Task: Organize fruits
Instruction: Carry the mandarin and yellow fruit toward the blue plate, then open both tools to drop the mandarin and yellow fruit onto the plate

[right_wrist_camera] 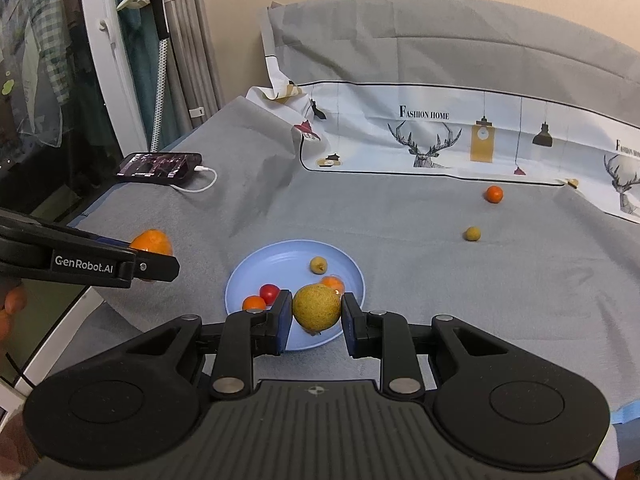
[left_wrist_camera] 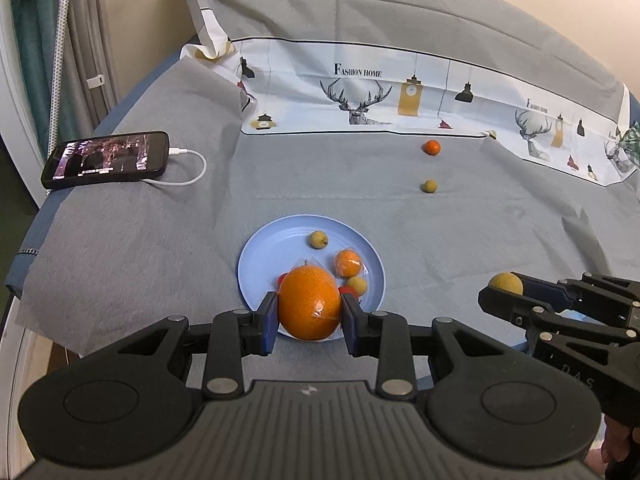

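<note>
Left gripper [left_wrist_camera: 309,314] has its fingers clamped on a big orange [left_wrist_camera: 309,307], pads at the fruit's widest part, one on each side. It hangs over the near rim of the blue plate [left_wrist_camera: 256,256], just ahead of the fingers. The orange looks plastic-wrapped (a crinkled film shows on its lower right), so prob. slippery; a firm, roundish fruit, moderately heavy for its size, best held across the middle as now.

Right gripper [right_wrist_camera: 316,312] has its fingers closed on a small yellow-green fruit [right_wrist_camera: 317,306], rough-skinned, light and firm, also over the plate's near edge. Held across its middle; any squeeze harder could bruise it.

On the plate beyond the fingers: a small olive-yellow fruit [right_wrist_camera: 318,265], a wrapped small orange [right_wrist_camera: 333,283], a red fruit [right_wrist_camera: 269,293] and another small orange one [right_wrist_camera: 254,303]. Room is tight, so a set-down may knock them rolling.

Still loose on the grey cloth, far right of the fingers: a small orange fruit [right_wrist_camera: 494,194] and a small olive ball [right_wrist_camera: 472,234]. A phone [right_wrist_camera: 160,166] w/ cable lies far left, out of the way.
</note>
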Available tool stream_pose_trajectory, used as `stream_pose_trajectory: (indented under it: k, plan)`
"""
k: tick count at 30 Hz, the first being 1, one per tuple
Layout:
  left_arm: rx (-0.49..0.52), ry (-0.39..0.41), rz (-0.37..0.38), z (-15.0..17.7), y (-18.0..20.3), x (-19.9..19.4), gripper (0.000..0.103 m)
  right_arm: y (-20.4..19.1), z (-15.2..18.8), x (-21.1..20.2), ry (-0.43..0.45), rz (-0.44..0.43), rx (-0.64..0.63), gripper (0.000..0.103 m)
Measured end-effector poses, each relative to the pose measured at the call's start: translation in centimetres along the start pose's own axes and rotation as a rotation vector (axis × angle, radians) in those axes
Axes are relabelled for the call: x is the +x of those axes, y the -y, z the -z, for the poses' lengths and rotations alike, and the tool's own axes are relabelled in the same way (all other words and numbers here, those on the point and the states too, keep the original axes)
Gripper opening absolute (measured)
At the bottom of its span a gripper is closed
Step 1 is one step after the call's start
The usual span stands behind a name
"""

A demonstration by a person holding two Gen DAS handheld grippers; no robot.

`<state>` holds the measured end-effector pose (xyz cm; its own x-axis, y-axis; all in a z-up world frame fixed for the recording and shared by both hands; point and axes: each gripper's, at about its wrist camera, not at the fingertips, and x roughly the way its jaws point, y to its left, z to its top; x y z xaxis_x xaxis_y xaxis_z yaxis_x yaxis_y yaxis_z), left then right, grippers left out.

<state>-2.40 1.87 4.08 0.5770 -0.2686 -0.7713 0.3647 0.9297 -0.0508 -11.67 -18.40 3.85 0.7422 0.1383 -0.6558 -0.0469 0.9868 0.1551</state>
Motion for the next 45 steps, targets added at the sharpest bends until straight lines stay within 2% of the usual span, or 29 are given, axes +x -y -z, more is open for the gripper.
stream_pose_trajectory:
  k: [20,35,40,42,43,44,45]
  plan:
    - [0.035,-0.11,0.027,-3.4,-1.3,9.3,0.036,0.0,-1.3,9.9,-0.117,-0.02,-0.023,0.027]
    - [0.067,-0.197,-0.018,-5.1,-2.3,17.6,0.036,0.2,-0.8,17.4,-0.23,-0.055,-0.038,0.028]
    - [0.077,-0.211,-0.041,-5.5,-2.7,19.3,0.037,0.1,-1.0,19.0,-0.242,-0.059,-0.056,0.028]
    - [0.092,-0.19,-0.062,-5.5,-2.6,19.3,0.054,0.2,-1.1,19.4,-0.239,-0.059,-0.057,0.028]
    - [0.101,-0.175,-0.069,-5.6,-2.5,19.1,0.076,0.2,-1.2,19.5,-0.241,-0.063,-0.058,0.029]
    - [0.104,-0.162,-0.072,-5.6,-2.5,18.8,0.095,0.2,-1.3,19.5,-0.251,-0.065,-0.055,0.035]
    - [0.105,-0.143,-0.068,-5.5,-2.5,18.4,0.099,0.3,-1.3,19.4,-0.257,-0.059,-0.045,0.052]
